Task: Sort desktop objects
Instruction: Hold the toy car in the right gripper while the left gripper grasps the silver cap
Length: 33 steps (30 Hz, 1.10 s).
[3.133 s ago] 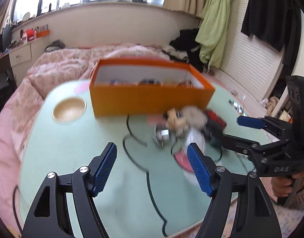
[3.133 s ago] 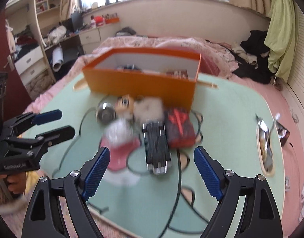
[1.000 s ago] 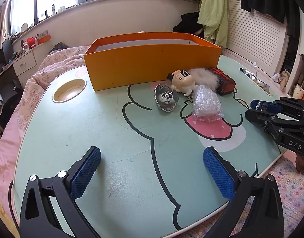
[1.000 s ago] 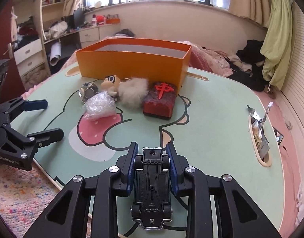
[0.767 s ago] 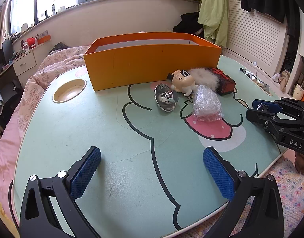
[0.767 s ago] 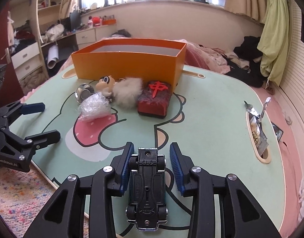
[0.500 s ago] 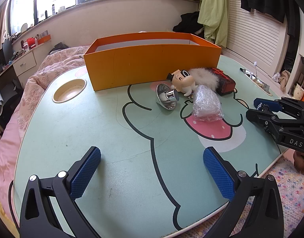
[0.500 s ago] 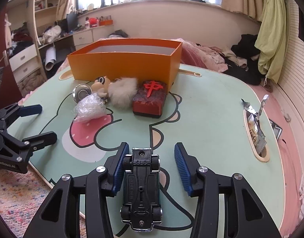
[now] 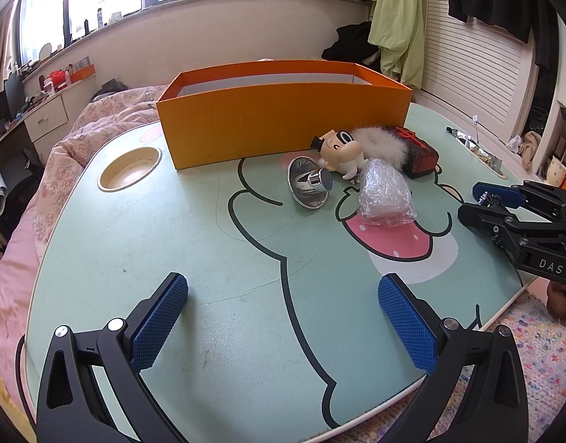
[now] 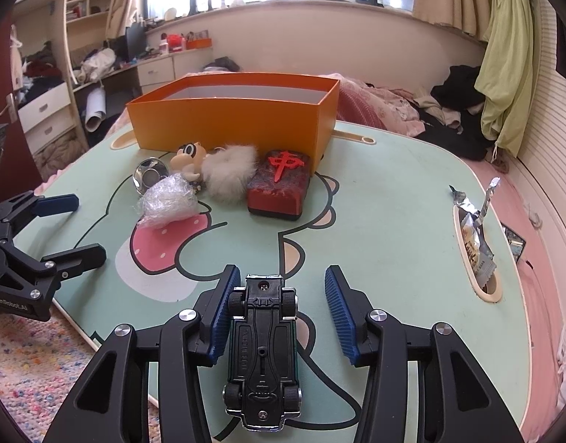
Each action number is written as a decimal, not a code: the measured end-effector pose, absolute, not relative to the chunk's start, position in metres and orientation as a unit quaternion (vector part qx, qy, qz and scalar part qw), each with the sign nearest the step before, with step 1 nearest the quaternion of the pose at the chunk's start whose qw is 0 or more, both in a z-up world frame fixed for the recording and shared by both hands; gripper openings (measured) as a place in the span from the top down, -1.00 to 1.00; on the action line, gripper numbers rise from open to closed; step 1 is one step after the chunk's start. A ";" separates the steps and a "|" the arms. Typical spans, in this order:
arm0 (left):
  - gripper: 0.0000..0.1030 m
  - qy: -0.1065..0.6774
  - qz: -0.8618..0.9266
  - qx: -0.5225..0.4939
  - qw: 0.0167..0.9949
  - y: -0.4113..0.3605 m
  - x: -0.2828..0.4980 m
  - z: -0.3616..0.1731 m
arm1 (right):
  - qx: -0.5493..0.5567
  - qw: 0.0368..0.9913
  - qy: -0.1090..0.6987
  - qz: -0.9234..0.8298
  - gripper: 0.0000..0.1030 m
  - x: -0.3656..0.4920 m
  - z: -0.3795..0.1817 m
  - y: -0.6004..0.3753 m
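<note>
The box stands on the far part of the table; directly before its near wall lies a row of items, from left to right in the right wrist view: the metal cup on its side; the cartoon figure; the fur ball touching the figure; the mahjong block just beside the fur ball, close to the box corner; the plastic-wrapped bundle lies nearer, in front of the cup and figure; the toy car lies upside down at the near edge, between the pads of the right gripper, touching the left pad, apart from the right one; a snack packet sits in the recess at the table's right edge; a round recess lies left of the box; the left gripper is over the near left part of the table.
</note>
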State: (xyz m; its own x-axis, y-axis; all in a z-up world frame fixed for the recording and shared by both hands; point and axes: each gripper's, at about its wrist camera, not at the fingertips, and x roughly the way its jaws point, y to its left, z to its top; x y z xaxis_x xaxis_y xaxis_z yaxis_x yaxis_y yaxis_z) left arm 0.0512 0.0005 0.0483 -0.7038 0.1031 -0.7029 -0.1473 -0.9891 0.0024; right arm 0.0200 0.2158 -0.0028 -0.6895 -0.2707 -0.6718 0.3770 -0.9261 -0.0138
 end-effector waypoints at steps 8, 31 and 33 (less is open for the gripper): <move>-0.99 -0.007 0.933 -0.351 0.077 -0.015 0.050 0.065 | 0.352 0.176 0.076 -0.916 0.10 0.020 -0.003 0.216; 0.39 -0.008 0.910 -0.396 0.118 0.002 -0.022 0.061 | 0.351 0.178 0.077 -0.916 0.17 0.021 -0.003 0.215; 0.39 -0.020 0.911 -0.388 0.136 0.000 -0.015 0.062 | 0.347 0.181 0.083 -0.916 0.45 0.023 -0.002 0.212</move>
